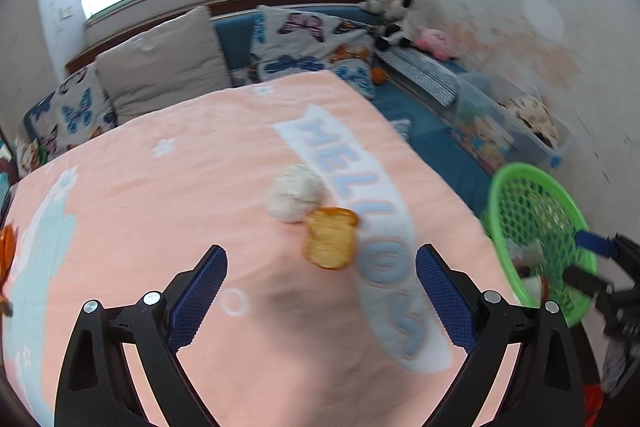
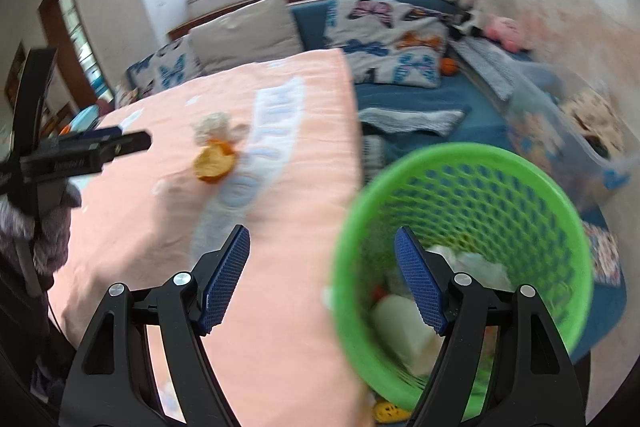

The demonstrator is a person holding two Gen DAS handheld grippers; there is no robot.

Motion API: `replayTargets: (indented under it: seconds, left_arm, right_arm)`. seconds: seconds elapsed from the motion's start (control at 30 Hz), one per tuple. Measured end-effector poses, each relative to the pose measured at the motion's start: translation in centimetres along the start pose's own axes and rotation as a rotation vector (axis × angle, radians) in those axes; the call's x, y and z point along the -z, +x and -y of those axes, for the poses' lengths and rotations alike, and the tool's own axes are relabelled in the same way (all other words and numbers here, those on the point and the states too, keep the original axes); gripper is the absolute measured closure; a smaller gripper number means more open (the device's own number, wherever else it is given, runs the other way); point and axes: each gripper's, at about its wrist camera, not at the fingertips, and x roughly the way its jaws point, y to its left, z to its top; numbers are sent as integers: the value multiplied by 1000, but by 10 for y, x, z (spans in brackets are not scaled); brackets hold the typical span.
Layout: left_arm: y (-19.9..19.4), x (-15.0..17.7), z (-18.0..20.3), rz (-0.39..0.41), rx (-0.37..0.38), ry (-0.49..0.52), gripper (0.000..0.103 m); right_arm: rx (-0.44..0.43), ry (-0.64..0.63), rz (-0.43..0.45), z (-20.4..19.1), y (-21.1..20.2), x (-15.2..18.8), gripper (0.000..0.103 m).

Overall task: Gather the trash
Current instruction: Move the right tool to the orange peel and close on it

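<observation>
A toast-shaped orange piece (image 1: 330, 243) and a crumpled white paper ball (image 1: 294, 197) lie together on the pink "HELLO" blanket (image 1: 160, 227). My left gripper (image 1: 322, 259) is open and empty, just short of the toast piece. A green mesh basket (image 2: 460, 251) stands beside the table at its right edge, with white crumpled trash (image 2: 404, 331) inside. My right gripper (image 2: 322, 239) is open and empty, over the basket's near rim. The toast piece (image 2: 214, 163) and paper ball (image 2: 214, 127) also show in the right wrist view.
A blue sofa (image 1: 432, 143) with butterfly pillows (image 1: 304, 43) runs behind and to the right. A clear storage bin (image 1: 516, 119) and plush toys (image 1: 436, 43) line the wall. The basket (image 1: 536, 239) and the right gripper (image 1: 600, 263) show at the left wrist view's right edge. An orange thing (image 1: 6, 255) lies at the blanket's left edge.
</observation>
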Motion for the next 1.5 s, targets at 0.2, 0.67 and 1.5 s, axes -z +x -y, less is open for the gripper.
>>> replayTargets:
  seconds: [0.2,0.67,1.5]
  left_arm:
    - [-3,-16,-38,15,-45,-77,11]
    - [15,-37,-76,2,-61,-149,11]
    - [67,-44,-84,-89,-10,-203,11]
  right_arm:
    - [-68,-81,-29,-44,36,-22,28]
    - [-145,-166,-107,-104,127,-59,28]
    - [-141,-185,-178,-112,193,-63,46]
